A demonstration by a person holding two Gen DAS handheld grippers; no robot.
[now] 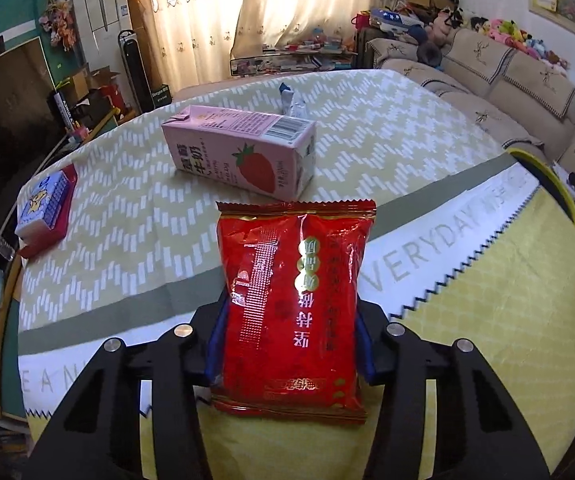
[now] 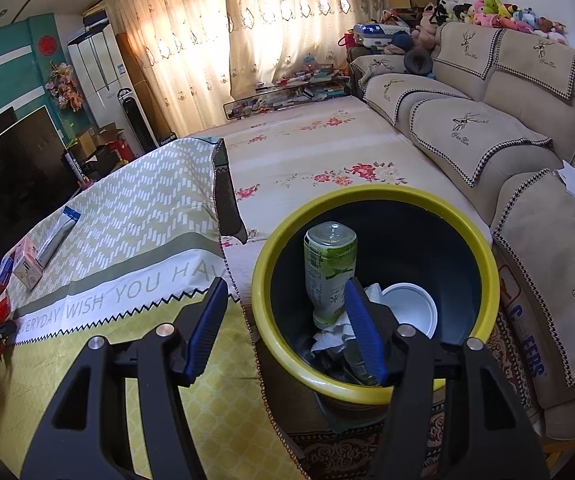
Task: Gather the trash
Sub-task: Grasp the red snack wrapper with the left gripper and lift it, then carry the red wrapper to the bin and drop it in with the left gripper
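My left gripper is shut on a red snack packet and holds it above the near part of the table. A pink strawberry milk carton lies on the tablecloth behind it, with a crumpled clear wrapper beyond. My right gripper is open and empty, above the near rim of a yellow-rimmed trash bin. The bin holds a green-labelled bottle, a white cup and crumpled paper. The bin's rim also shows in the left wrist view.
A blue-and-red box lies at the table's left edge. A patterned cloth covers the table. In the right wrist view a small carton and a long white packet lie on the table's far left. A sofa stands to the right.
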